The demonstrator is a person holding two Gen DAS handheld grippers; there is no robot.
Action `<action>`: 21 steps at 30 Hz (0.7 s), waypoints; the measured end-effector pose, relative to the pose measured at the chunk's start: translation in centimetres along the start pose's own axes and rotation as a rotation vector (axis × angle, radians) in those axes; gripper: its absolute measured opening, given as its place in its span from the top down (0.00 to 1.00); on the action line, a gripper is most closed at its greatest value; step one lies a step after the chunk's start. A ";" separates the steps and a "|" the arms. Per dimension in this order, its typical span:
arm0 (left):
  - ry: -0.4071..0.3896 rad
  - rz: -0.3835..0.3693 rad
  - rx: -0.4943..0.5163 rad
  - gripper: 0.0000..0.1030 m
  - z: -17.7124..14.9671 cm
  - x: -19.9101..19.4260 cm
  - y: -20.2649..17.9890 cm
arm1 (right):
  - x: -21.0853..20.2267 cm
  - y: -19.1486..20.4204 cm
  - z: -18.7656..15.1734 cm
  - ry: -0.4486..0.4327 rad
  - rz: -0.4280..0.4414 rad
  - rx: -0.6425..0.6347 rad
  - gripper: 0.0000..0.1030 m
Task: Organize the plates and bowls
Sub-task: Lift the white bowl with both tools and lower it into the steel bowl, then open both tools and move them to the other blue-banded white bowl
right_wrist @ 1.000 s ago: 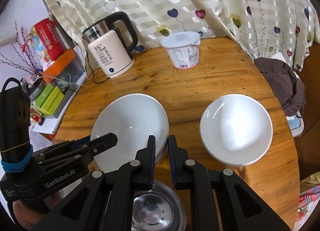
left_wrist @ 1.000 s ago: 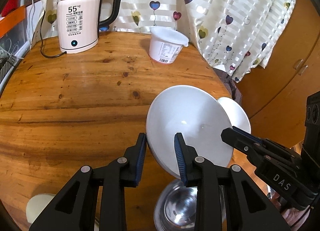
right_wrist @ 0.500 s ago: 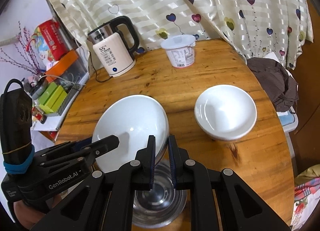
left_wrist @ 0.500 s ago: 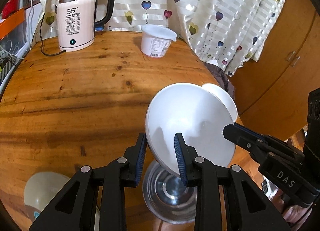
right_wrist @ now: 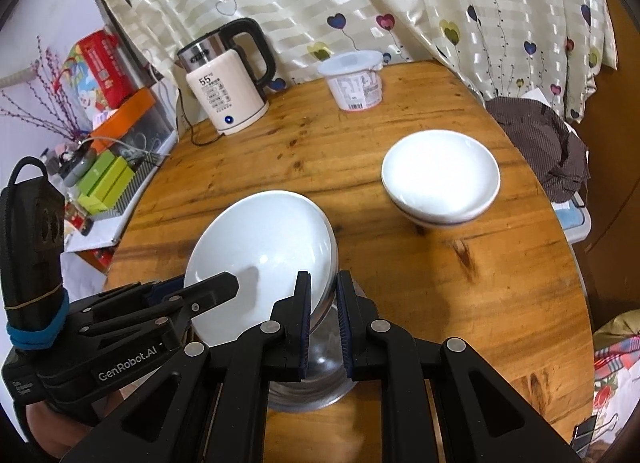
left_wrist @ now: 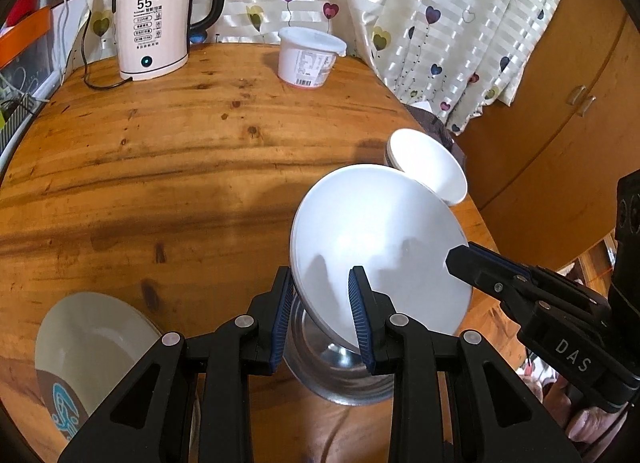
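Above the near edge of the wooden table, a white bowl hangs tilted, carried by both tongs at once. The left gripper is clenched on the bowl's near rim, one finger inside and one outside. The right gripper pinches the rim on the opposite side, its jaws nearly closed on the thin wall. Directly below the bowl stands a steel bowl. A second white bowl stack sits well apart toward the table's right edge, and a plate lies at the near left.

Handling notes:
- The white bowl appears to be glazed ceramic: rigid, moderately heavy, smooth and slippery, breakable on impact.
- Grip is on the rim only. Two opposed rim grips limit rotation; a single rim grip would likely let the bowl swing.
- Keep both grips firm until the base is seated. Release one side early and the bowl may pivot and strike the steel bowl.
- Lower it level for nesting; contact at a tilt risks chipping.

The kettle and tub stand clear at the far side.
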State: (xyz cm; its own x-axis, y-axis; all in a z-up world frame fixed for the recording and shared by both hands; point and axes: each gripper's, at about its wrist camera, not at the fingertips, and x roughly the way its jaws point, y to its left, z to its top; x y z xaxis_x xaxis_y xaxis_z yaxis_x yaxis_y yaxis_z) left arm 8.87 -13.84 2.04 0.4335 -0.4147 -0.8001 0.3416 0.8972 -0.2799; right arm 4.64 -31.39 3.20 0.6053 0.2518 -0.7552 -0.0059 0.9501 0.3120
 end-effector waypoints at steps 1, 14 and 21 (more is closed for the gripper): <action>0.003 0.000 0.000 0.71 -0.1 0.0 0.0 | 0.0 0.0 -0.2 0.003 -0.001 0.001 0.87; 0.058 -0.003 0.007 0.71 -1.9 1.1 -0.5 | 0.6 -0.8 -1.8 0.048 -0.014 0.026 0.87; 0.086 0.005 0.003 0.71 -2.5 1.9 -0.4 | 1.1 -1.1 -2.3 0.071 -0.013 0.030 0.87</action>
State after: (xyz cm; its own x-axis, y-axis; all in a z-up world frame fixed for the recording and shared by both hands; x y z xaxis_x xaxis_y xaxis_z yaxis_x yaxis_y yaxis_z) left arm 7.49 -14.57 -0.69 0.3618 -0.3958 -0.8441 0.3426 0.8985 -0.2744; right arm 3.53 -31.75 0.71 0.5472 0.2529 -0.7979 0.0264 0.9476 0.3185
